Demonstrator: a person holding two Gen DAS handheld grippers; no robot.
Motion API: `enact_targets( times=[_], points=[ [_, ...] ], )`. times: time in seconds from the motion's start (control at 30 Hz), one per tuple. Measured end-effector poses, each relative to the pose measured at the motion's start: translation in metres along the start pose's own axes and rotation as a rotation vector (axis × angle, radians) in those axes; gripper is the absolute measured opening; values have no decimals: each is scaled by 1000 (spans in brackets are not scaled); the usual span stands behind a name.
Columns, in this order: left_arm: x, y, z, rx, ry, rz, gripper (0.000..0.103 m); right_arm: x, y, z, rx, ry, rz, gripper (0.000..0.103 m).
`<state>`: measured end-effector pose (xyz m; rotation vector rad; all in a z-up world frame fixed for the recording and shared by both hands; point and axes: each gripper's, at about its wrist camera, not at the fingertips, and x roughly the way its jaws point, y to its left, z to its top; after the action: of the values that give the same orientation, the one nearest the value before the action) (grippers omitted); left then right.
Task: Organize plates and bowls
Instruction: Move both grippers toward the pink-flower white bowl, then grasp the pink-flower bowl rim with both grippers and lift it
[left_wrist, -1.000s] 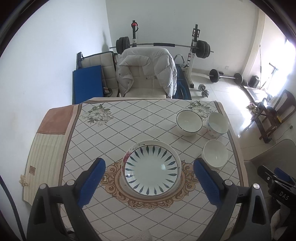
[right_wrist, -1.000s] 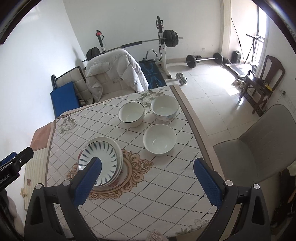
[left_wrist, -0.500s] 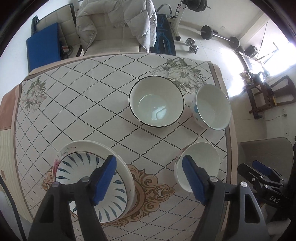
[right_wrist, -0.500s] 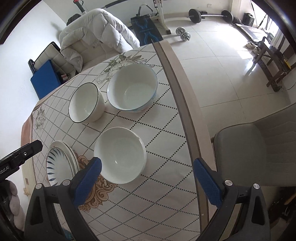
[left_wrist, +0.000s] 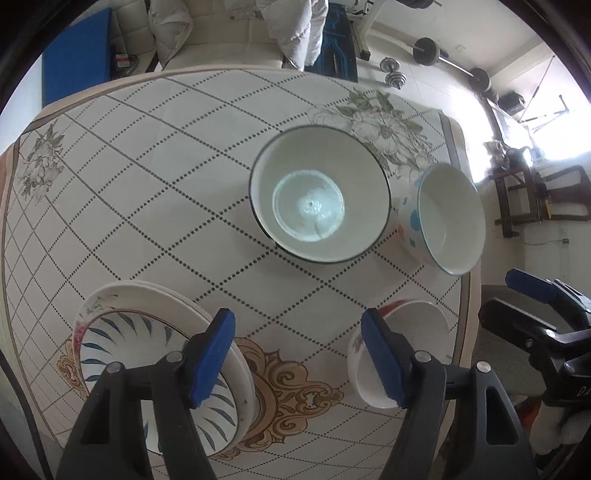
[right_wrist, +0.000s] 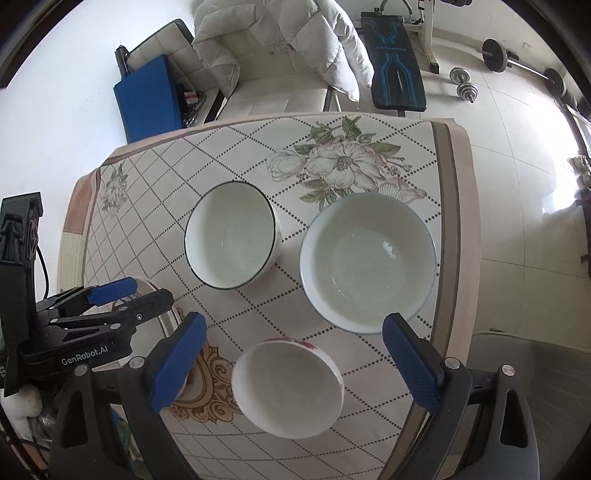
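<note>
Three bowls stand on the patterned table. A black-rimmed white bowl (left_wrist: 319, 199) (right_wrist: 231, 234) is at the middle. A blue-rimmed bowl with dots (left_wrist: 445, 218) (right_wrist: 367, 260) stands to its right. A small white bowl with red flowers (left_wrist: 399, 352) (right_wrist: 288, 387) is nearest. A stack of plates with blue leaf marks (left_wrist: 162, 380) lies at the left. My left gripper (left_wrist: 297, 358) is open above the table between the plates and the small bowl. My right gripper (right_wrist: 293, 362) is open, hovering around the small bowl. Both are empty.
The table's right edge (right_wrist: 456, 236) runs close to the blue-rimmed bowl. A chair with a white jacket (right_wrist: 280, 44) stands behind the table, with a weight bench (right_wrist: 397, 74) and dumbbells on the floor. A grey chair seat (right_wrist: 524, 369) is at the right.
Both grippers have moved forward and lower over the table. The bowls look larger. The left gripper's fingers have narrowed somewhat. Nothing on the table has moved.
</note>
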<state>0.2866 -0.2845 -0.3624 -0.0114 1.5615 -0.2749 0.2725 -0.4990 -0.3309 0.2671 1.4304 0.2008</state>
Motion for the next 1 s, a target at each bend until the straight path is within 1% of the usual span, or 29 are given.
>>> enact_targets(
  times=[0.03,0.07,0.17,0.2,0.23,0.27,0.3,0.33,0.37,0.4,0.43,0.47,0.5,0.53,0.57,0.63,0.73,0.83,1.0],
  points=[
    [9,-5,-4,18,25,-6,61,3,-5,-9,9,14,1,98],
    [18,-10,-8,33,47,-6,55,7,-12,-23,21,32,0,96],
    [41,-26,-18,79,102,0,54,22,-31,-53,66,78,-6,93],
    [48,-31,-20,96,121,-1,54,29,-38,-61,85,92,-1,90],
    [55,-36,-21,113,138,0,54,37,-43,-67,103,109,7,82],
    [62,-40,-22,129,151,6,54,46,-48,-73,128,128,10,75],
    [68,-44,-23,141,162,12,54,55,-52,-78,149,144,20,74],
    [73,-47,-23,153,176,9,52,64,-55,-83,162,158,25,71],
    [78,-49,-24,157,189,10,34,72,-58,-87,172,166,26,66],
    [83,-50,-25,158,206,9,23,79,-59,-90,183,173,32,63],
    [87,-51,-26,158,221,2,21,85,-61,-93,198,182,43,55],
    [89,-52,-26,153,226,-8,17,92,-63,-96,214,192,57,41],
    [88,-53,-28,155,222,-8,14,97,-64,-98,228,197,73,33],
    [88,-53,-29,158,216,0,13,102,-66,-100,243,202,83,20],
    [86,-52,-30,156,212,0,13,105,-67,-102,257,205,83,12],
    [84,-49,-33,143,213,2,13,107,-65,-104,264,203,66,10],
    [76,-44,-37,144,199,21,13,108,-57,-108,234,210,41,10],
    [68,-32,-45,125,200,16,13,110,-45,-114,199,222,42,10],
    [59,-12,-59,98,199,20,13,111,-30,-123,192,240,75,10]
  ],
)
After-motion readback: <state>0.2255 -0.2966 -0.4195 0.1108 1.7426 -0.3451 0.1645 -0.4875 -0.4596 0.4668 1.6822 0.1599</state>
